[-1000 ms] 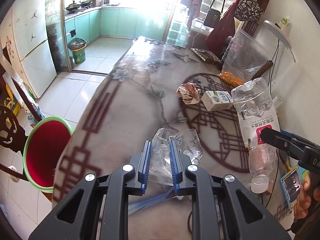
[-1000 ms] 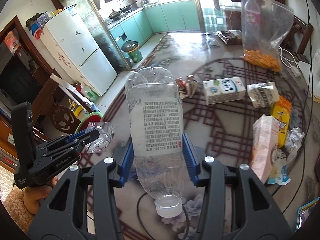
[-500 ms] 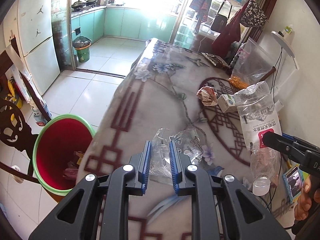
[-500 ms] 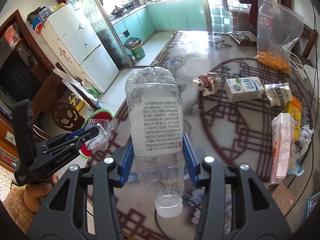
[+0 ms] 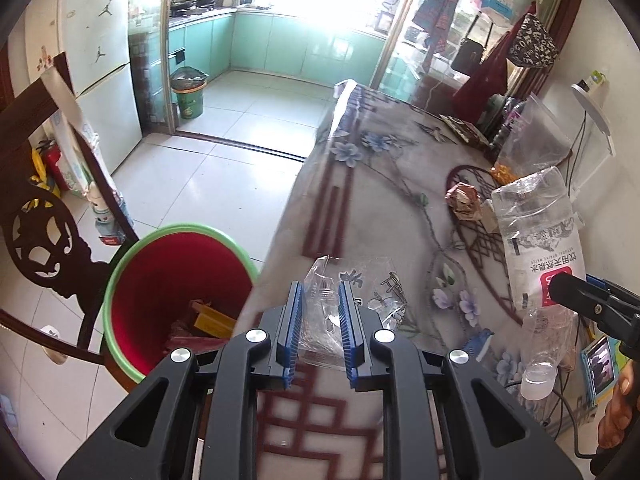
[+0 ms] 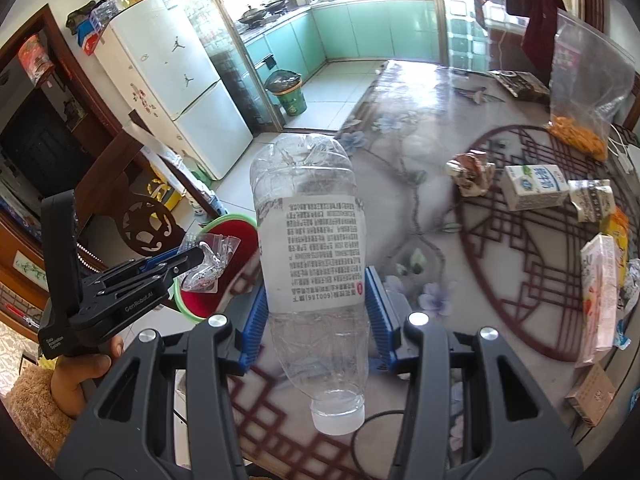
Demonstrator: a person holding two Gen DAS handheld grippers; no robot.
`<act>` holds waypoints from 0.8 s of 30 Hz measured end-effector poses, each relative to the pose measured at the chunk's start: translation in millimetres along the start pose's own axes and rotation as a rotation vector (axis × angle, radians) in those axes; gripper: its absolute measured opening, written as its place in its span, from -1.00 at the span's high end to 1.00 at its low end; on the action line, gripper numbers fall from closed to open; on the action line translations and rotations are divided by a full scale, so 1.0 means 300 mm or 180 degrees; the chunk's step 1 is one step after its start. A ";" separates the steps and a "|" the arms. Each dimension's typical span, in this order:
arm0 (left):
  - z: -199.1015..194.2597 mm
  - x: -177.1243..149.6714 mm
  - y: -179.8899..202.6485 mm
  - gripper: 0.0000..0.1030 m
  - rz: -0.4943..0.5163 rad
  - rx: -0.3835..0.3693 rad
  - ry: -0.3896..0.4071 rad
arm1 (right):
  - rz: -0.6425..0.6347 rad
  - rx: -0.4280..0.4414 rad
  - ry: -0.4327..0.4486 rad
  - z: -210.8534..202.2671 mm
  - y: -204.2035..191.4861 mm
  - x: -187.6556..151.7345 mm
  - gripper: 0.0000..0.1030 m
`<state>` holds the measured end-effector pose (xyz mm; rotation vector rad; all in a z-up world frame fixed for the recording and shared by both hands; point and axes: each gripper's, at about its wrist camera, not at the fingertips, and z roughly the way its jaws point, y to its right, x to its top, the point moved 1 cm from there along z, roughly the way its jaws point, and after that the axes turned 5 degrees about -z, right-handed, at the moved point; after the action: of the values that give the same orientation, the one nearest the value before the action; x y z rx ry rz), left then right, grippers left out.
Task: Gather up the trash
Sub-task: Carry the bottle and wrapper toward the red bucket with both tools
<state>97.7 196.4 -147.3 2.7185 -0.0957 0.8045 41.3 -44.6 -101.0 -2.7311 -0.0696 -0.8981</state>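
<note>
My left gripper (image 5: 319,292) is shut on a crumpled clear plastic bag (image 5: 352,292), held above the table's left edge beside the red bin with a green rim (image 5: 176,300). The bin holds some trash. My right gripper (image 6: 316,300) is shut on an empty clear plastic bottle (image 6: 312,248), cap end towards me, above the table. The bottle (image 5: 536,248) and right gripper (image 5: 592,300) show at the right of the left wrist view. The left gripper (image 6: 192,260) with the bag (image 6: 212,260) shows over the bin (image 6: 224,232) in the right wrist view.
On the patterned table (image 6: 420,128) lie a crumpled wrapper (image 6: 472,172), a milk carton (image 6: 536,186), several other cartons and packets (image 6: 600,284) and a clear bag of orange snacks (image 6: 580,92). A dark wooden chair (image 5: 44,248) stands by the bin. A fridge (image 6: 176,96) stands beyond it.
Both grippers have pulled back and left with their loads. The left gripper now sits at the table's edge beside the bin, which shows more of its inside.
</note>
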 end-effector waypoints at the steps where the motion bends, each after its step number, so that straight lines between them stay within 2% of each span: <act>1: -0.004 0.002 -0.022 0.69 -0.0025 0.0024 0.0010 | -0.0014 0.0012 -0.0012 0.010 -0.013 0.003 0.13; 15: 0.010 -0.001 -0.330 0.69 -0.0465 0.0346 -0.0020 | -0.0421 0.0293 -0.0310 0.230 -0.271 0.064 0.13; 24: 0.075 -0.007 -0.449 0.69 -0.0595 0.0431 -0.0143 | -0.0542 0.0478 -0.0508 0.383 -0.393 0.115 0.13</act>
<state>127.6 317.6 -202.5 2.8187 0.2075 0.7198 120.4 98.1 -142.0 -2.6796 -0.3896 -0.6840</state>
